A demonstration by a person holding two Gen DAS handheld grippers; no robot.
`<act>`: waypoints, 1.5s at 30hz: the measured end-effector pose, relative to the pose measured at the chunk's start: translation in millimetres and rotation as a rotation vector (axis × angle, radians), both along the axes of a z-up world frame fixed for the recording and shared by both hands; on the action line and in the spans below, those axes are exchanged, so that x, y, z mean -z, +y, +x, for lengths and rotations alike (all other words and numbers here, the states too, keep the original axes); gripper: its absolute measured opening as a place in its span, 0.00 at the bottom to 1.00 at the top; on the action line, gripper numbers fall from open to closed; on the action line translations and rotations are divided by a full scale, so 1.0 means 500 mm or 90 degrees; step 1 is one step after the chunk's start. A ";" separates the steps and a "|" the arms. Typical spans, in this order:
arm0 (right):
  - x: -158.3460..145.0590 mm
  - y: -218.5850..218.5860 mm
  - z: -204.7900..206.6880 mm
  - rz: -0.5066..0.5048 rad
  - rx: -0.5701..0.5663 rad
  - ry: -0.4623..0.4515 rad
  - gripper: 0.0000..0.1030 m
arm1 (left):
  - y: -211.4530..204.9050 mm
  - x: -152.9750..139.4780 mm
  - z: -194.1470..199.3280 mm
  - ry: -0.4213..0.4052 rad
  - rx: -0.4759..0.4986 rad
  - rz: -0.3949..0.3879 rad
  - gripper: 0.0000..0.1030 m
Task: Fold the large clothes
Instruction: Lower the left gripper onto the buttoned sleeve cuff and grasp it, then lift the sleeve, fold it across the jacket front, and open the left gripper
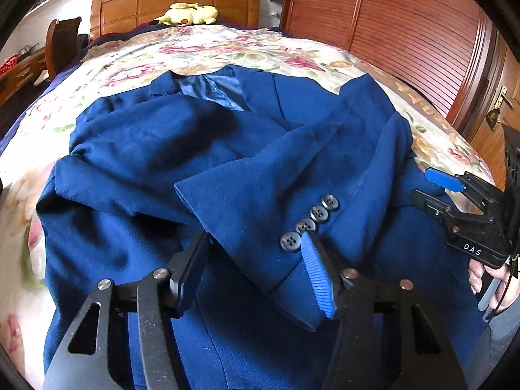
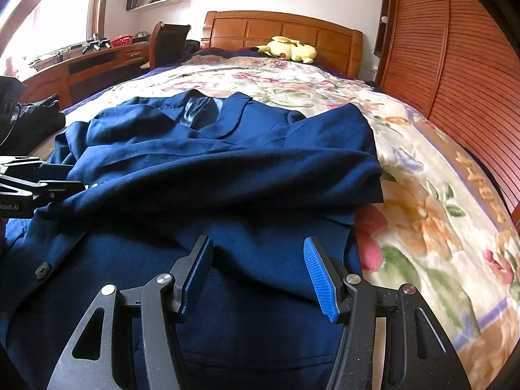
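Left wrist view showed the jacket (image 1: 227, 162) on the bed (image 1: 195, 48), sleeve (image 1: 260, 201) folded across. Both grippers (image 1: 256, 273) (image 2: 256, 276) had fingers apart, empty. Soft, heavy cloth likely sags; the near hem seems the best hold.

Both tongs (image 1: 256, 269) (image 2: 258, 273) are black with silver screws and ribbed blue pads (image 1: 317, 276); one bears white "DAS" lettering.

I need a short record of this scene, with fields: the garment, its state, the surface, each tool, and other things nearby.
garment: blue suit jacket
state: lying on the bed, collar toward the headboard, one sleeve with four buttons folded across the front
surface: floral blanket
left tool: open, above the sleeve cuff, holding nothing
right tool: open, over the jacket's lower part, holding nothing
nearby: yellow plush toy by the wooden headboard
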State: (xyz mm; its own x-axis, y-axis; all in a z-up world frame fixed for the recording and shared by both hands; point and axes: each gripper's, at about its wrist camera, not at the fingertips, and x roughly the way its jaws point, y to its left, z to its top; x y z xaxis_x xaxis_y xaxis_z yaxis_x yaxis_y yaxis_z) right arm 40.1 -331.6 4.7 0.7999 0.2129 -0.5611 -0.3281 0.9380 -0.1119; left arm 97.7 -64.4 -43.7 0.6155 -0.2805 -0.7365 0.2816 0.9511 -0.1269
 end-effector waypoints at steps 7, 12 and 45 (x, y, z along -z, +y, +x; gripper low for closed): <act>-0.001 0.003 -0.004 -0.006 -0.002 -0.005 0.58 | 0.000 0.004 0.003 0.005 0.007 -0.007 0.48; -0.001 0.003 -0.005 -0.004 -0.002 -0.006 0.58 | 0.002 -0.008 -0.007 -0.018 0.000 -0.003 0.14; -0.007 -0.025 -0.018 0.052 0.005 -0.026 0.58 | 0.233 -0.246 -0.089 -0.211 -0.113 0.068 0.07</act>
